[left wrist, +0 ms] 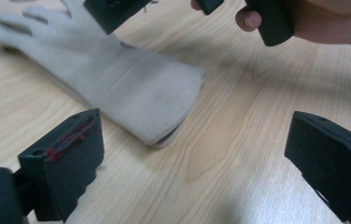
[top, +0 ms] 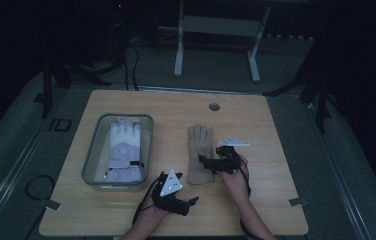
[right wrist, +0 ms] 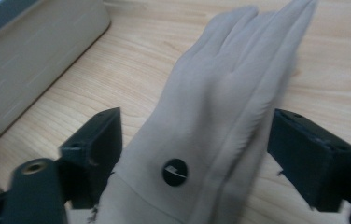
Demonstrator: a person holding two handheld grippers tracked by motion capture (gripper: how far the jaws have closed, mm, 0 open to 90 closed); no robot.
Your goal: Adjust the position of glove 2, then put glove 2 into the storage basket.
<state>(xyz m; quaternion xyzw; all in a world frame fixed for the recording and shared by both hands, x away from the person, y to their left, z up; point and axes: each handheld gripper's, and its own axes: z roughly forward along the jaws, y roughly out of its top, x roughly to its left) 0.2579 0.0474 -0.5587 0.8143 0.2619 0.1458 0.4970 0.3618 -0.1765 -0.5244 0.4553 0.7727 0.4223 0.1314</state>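
Beige fleece glove [top: 200,154] flat on the wooden table [top: 276,200], fingers pointing away from the person, cuff toward the near edge. Long axis running near to far, roughly parallel to the grey bin [top: 90,165] off to its left, where a white-and-lilac ski glove [top: 124,150] lies inside.

Right gripper [top: 207,162] over the glove's lower half, reaching in from the right side, so across the glove rather than along it in the high view. Jaws spread wide, one each side of the palm in the right gripper view, glove [right wrist: 220,116] running up between them with a small dark logo patch [right wrist: 175,172] just ahead. Pads clear of the fabric, nothing pinched.

Left gripper [top: 193,201] parked near the table's front edge, just below and left of the cuff. Jaws spread as well, empty, bare wood between them in the left gripper view, cuff opening [left wrist: 164,135] lying ahead and slightly left.

Nearer of the two to the glove: clearly the right, already straddling it. Likely call from here: drop and close across the palm or cuff. Left well placed for the cuff end if a second grip is wanted. Bin well apart to the left, so a sideways carry across the table looks probable.
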